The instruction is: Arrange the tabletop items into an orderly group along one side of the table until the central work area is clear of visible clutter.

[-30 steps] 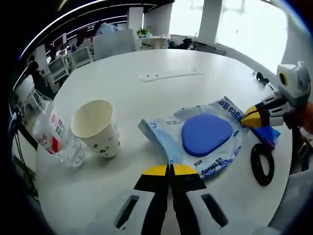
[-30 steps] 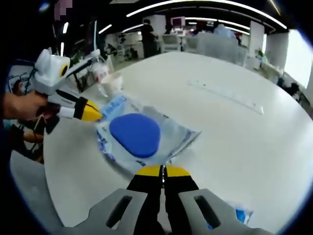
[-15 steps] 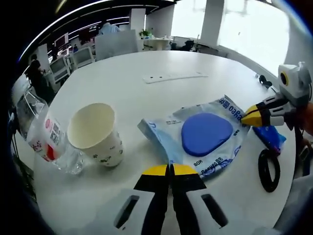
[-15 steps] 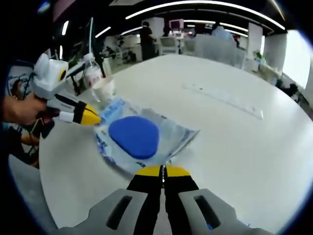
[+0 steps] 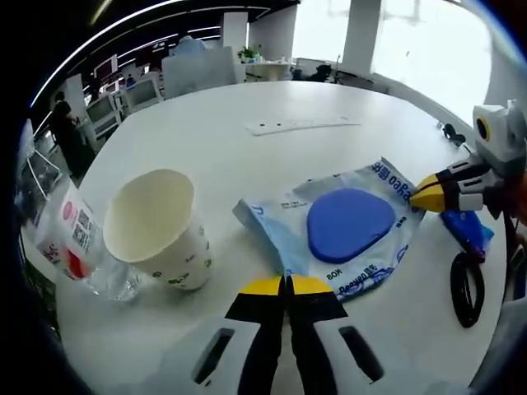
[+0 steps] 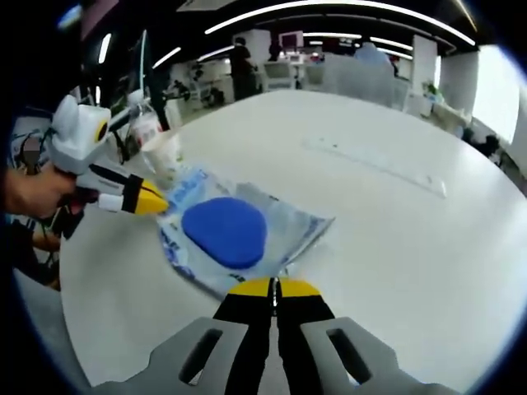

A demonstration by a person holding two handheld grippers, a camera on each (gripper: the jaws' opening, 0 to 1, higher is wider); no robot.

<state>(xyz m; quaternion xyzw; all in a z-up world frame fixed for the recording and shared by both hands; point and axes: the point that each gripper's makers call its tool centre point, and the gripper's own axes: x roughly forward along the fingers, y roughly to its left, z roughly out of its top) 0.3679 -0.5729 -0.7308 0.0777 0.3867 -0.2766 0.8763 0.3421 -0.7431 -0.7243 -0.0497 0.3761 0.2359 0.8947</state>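
A clear plastic bag with a blue pad inside [image 5: 350, 224] [image 6: 226, 232] lies flat on the white round table [image 5: 247, 164]. My left gripper [image 5: 286, 284] is shut on the bag's near edge; in the right gripper view it reaches in from the left [image 6: 155, 200]. My right gripper [image 6: 274, 286] is shut on the opposite edge, and its yellow tip [image 5: 426, 197] meets the bag from the right in the left gripper view. A paper cup [image 5: 160, 230] [image 6: 163, 152] stands upright just beside the bag. A plastic bottle [image 5: 72, 247] [image 6: 144, 125] lies beyond the cup.
A blue wrapper [image 5: 466, 232] and a black loop [image 5: 467, 288] lie near the table's edge behind the right gripper. A long white ruler [image 5: 300, 125] [image 6: 375, 163] rests farther across the table. Office desks, chairs and people fill the background.
Both grippers have slid the bag across the table toward the cup and bottle, which now stand closer. The black loop and blue wrapper are left farther behind.
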